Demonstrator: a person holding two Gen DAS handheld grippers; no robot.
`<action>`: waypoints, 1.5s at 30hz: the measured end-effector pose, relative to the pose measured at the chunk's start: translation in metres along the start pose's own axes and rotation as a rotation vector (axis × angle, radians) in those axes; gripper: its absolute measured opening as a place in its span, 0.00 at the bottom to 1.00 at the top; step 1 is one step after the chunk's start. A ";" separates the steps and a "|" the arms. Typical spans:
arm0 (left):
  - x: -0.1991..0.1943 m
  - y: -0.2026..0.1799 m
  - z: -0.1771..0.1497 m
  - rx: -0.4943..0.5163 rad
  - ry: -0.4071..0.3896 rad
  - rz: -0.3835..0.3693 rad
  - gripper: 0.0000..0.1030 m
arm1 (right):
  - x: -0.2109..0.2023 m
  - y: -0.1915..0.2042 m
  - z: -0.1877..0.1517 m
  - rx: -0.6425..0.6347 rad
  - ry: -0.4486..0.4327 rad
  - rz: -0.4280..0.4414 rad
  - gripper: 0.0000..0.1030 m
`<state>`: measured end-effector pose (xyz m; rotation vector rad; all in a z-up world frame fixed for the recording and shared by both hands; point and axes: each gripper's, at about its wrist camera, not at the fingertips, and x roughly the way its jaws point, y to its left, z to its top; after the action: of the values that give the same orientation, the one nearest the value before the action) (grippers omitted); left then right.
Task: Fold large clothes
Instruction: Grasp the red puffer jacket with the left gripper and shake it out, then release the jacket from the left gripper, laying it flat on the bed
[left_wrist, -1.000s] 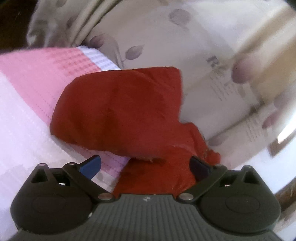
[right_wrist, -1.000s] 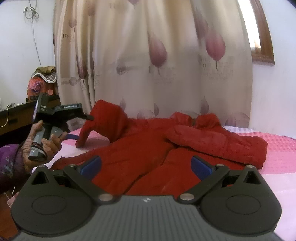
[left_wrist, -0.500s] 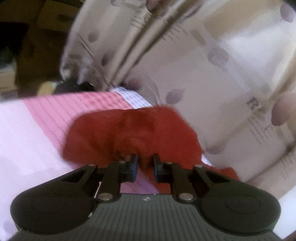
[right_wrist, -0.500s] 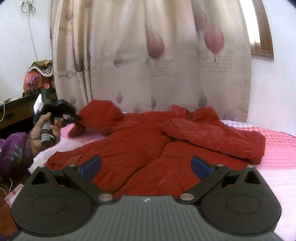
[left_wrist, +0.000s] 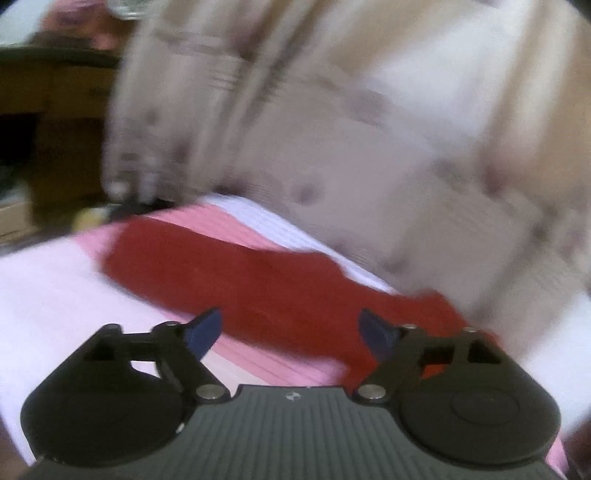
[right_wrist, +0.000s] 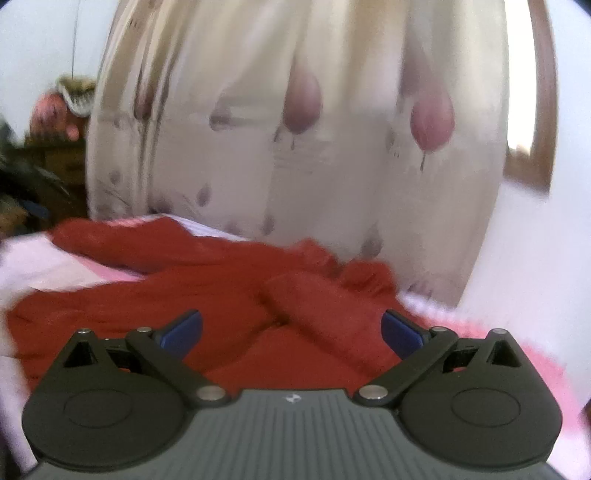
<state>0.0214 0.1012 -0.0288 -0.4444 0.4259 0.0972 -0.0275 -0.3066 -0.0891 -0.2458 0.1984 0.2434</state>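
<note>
A red padded jacket (right_wrist: 207, 295) lies spread on a pink and white bed (right_wrist: 74, 269). One sleeve (right_wrist: 325, 314) is folded across its chest. The other sleeve (left_wrist: 240, 277) lies stretched out flat on the sheet in the left wrist view. My left gripper (left_wrist: 291, 332) is open and empty, just above the near edge of that sleeve. My right gripper (right_wrist: 291, 332) is open and empty, hovering over the jacket's body. Both views are blurred by motion.
A cream curtain with purple leaf prints (right_wrist: 295, 129) hangs behind the bed. Dark wooden furniture (left_wrist: 48, 129) stands at the left past the bed's edge. A window frame (right_wrist: 535, 110) and white wall are at the right.
My left gripper, shut on the raised sleeve half a second ago, has opened; the sleeve now lies flat and stretched out. My right gripper has moved closer over the jacket, still open.
</note>
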 end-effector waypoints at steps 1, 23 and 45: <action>-0.008 -0.014 -0.007 0.044 -0.003 -0.028 0.84 | 0.017 -0.002 0.003 -0.035 0.012 -0.020 1.00; -0.040 -0.053 -0.052 0.276 0.116 -0.077 0.96 | 0.054 -0.180 -0.011 -0.056 0.142 -0.505 0.07; -0.003 0.008 -0.083 0.289 0.376 -0.138 0.60 | -0.084 -0.092 -0.148 0.651 0.296 0.151 0.88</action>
<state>-0.0139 0.0716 -0.0988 -0.2038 0.7648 -0.1837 -0.1075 -0.4503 -0.1912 0.3841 0.5761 0.2785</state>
